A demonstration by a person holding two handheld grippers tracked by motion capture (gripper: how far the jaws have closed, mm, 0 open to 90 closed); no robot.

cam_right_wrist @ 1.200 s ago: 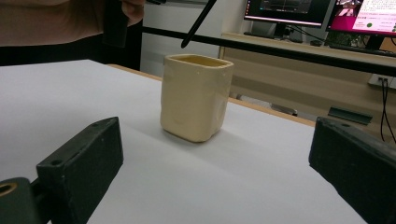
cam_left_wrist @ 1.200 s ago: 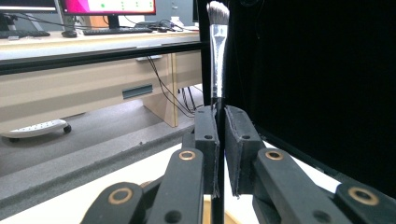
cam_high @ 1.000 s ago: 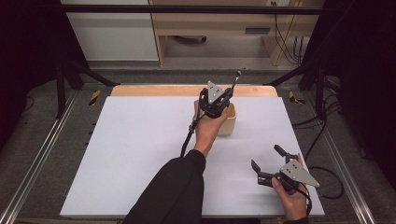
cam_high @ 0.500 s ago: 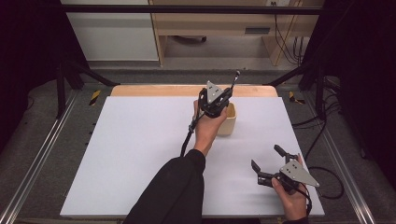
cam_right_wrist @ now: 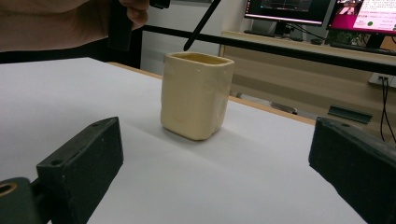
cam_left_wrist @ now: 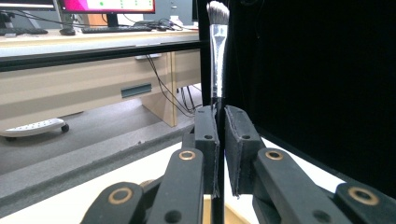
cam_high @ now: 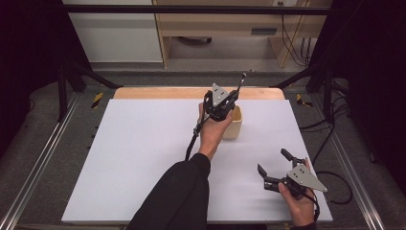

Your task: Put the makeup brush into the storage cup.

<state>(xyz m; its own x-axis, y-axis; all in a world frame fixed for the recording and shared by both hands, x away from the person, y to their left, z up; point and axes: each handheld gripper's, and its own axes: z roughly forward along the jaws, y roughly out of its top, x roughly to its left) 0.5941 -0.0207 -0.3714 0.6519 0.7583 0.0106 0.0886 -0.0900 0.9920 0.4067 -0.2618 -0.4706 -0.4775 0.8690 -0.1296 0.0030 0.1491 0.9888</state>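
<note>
My left gripper [cam_high: 221, 103] is held above the cream square cup [cam_high: 233, 125], which stands at the back middle of the white table [cam_high: 143, 153]. It is shut on the black handle of a makeup brush [cam_high: 240, 82] whose bristles point up and away. In the left gripper view the jaws [cam_left_wrist: 222, 116] clamp the handle and the brush [cam_left_wrist: 217, 46] rises above them. My right gripper [cam_high: 274, 162] rests open near the front right edge, with nothing between its jaws. Its own view [cam_right_wrist: 217, 149] faces the cup [cam_right_wrist: 196, 93], and the brush's handle end [cam_right_wrist: 201, 25] hangs just over the rim.
A wooden strip [cam_high: 158, 92] runs along the table's far edge. Metal rails [cam_high: 43, 158] flank both sides. Cables [cam_high: 335, 177] lie off the right edge. A desk with monitors [cam_right_wrist: 289, 11] stands beyond the table.
</note>
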